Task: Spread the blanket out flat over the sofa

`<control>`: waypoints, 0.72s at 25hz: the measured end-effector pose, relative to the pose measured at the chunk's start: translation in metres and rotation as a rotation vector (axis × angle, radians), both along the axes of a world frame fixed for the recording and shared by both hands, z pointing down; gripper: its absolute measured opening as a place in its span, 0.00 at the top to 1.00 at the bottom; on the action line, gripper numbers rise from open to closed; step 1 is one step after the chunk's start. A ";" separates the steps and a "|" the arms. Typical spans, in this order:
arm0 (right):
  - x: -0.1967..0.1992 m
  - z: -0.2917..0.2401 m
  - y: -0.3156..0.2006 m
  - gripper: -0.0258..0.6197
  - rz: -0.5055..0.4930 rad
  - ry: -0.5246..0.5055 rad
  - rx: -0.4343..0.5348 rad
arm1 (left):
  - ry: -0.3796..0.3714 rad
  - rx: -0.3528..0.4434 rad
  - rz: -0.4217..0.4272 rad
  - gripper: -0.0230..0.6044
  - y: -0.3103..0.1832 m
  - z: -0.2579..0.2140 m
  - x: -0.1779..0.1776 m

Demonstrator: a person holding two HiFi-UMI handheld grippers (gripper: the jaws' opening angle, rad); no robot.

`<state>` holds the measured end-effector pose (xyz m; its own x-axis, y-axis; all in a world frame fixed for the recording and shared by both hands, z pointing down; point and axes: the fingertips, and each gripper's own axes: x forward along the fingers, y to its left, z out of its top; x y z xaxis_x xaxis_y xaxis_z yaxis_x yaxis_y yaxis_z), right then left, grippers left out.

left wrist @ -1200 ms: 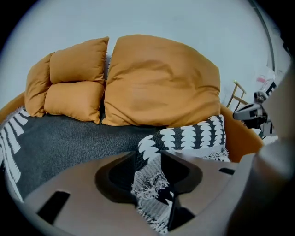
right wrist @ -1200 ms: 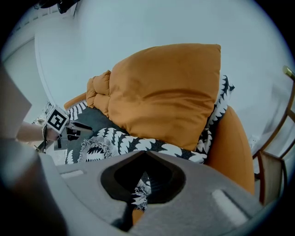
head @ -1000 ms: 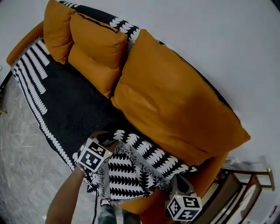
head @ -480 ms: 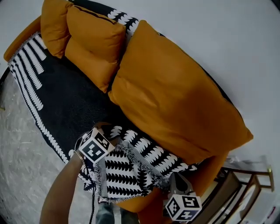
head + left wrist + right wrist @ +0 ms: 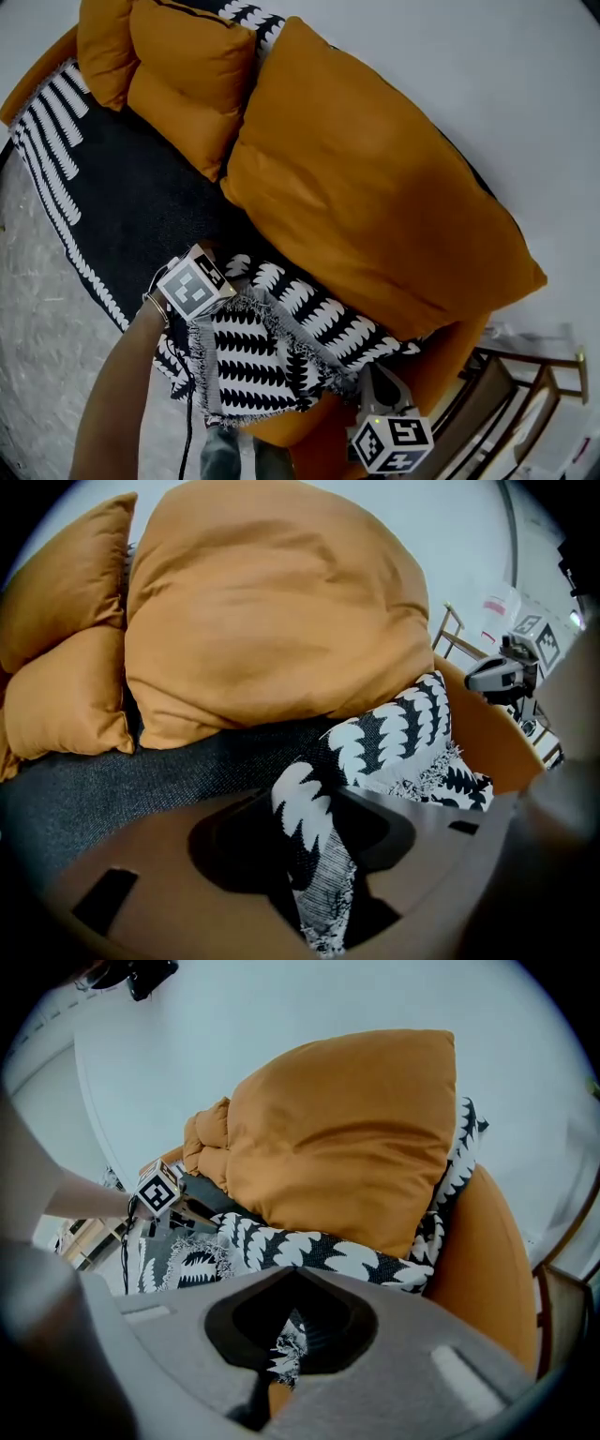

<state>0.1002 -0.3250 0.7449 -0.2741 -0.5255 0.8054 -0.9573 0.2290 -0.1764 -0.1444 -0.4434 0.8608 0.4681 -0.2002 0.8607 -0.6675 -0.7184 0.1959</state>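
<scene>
Since the frame a second earlier, my left gripper [image 5: 208, 272] had shifted up and left in the head view, farther onto the seat. Its jaws were opening, with a fold of the black-and-white blanket [image 5: 253, 347] standing loosely between them. My right gripper [image 5: 373, 389] sat low at the front right corner of the orange sofa [image 5: 455, 361], its jaws pressed together on the blanket's fringed edge. Most of the blanket lay along the seat, running off to the left under two small cushions [image 5: 187, 84]. Its near end was doubled over in a rumpled heap between the two grippers, below the big orange cushion [image 5: 366, 187]. I saw a wooden frame [image 5: 525, 375] just beyond the armrest.
</scene>
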 end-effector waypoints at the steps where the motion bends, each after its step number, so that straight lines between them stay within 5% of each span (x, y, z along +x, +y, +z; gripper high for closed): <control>1: 0.000 0.000 0.000 0.95 -0.006 0.000 0.002 | -0.003 -0.009 -0.001 0.64 0.000 0.002 0.000; 18: 0.008 -0.006 0.008 0.95 -0.021 -0.002 0.015 | -0.043 -0.054 0.027 0.87 0.012 0.004 0.011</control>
<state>0.1084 -0.3172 0.7388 -0.2865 -0.5318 0.7969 -0.9520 0.2517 -0.1743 -0.1334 -0.4310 0.8652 0.4349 -0.1412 0.8894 -0.6569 -0.7252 0.2061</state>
